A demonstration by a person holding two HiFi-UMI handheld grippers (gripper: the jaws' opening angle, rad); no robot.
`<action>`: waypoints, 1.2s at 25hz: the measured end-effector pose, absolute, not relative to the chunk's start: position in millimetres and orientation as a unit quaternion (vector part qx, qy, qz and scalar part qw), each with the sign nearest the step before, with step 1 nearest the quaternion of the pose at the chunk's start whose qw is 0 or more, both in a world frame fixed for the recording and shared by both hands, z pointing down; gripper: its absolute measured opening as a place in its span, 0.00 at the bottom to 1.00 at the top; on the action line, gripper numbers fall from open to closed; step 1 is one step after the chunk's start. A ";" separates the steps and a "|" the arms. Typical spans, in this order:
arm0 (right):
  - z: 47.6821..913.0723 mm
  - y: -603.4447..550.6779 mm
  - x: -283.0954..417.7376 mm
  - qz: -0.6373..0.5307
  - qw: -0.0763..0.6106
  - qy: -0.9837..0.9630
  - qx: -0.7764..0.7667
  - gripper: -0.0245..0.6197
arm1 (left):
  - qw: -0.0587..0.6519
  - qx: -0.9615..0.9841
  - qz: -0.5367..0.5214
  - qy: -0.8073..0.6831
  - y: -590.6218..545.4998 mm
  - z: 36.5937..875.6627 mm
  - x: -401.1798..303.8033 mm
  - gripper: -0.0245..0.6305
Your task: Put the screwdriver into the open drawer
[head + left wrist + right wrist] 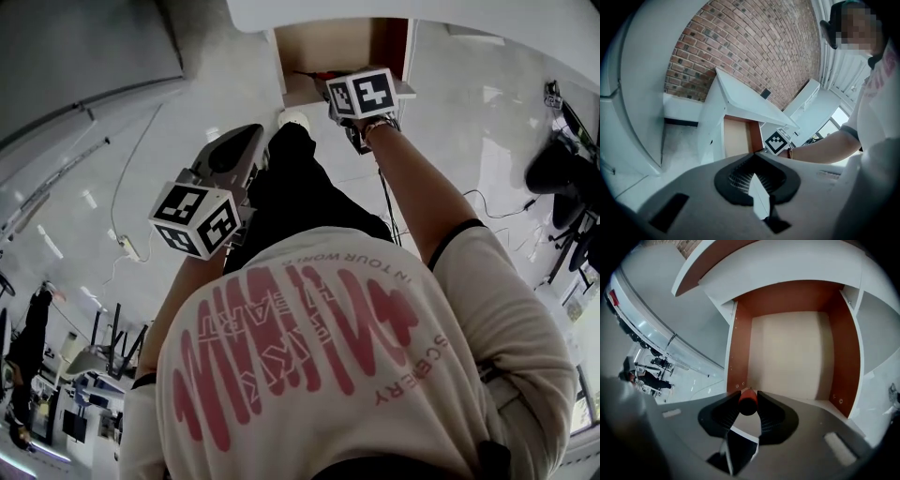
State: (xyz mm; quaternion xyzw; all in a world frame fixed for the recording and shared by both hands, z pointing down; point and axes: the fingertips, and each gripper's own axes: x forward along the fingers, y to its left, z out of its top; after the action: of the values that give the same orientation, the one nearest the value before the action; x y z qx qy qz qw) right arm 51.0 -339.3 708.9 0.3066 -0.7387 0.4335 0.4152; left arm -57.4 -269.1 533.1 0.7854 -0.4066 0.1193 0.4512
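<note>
Now the right gripper clamps a screwdriver — red handle, black butt end — pointing into the open drawer; the left gripper is closed, empty

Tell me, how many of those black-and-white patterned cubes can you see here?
2. One cube sits on the left claw, lower left in the head view; the other sits on the right claw, at the open drawer. No more show.

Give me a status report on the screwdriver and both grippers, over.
Right gripper shut on screwdriver, red handle between jaws. Left gripper shut, empty. Drawer open straight ahead, screwdriver not yet released. Nothing seen blocking.
</note>
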 end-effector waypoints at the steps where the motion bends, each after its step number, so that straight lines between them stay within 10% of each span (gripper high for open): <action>1: 713.7 -338.6 50.8 0.429 0.424 -0.740 0.298 0.23 | 0.452 0.783 0.121 -0.410 -268.6 534.5 -58.2 0.04; 30: 758.3 -353.4 72.4 0.364 0.564 -0.725 0.155 0.24 | 0.465 0.729 0.115 -0.488 -284.0 546.9 -96.6 0.04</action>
State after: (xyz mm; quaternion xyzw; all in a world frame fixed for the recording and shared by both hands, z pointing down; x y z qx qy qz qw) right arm 72.4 -353.4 758.3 0.1551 -0.7248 0.3639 0.5641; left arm -96.6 -284.0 546.9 0.7294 -0.4884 0.1155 0.4648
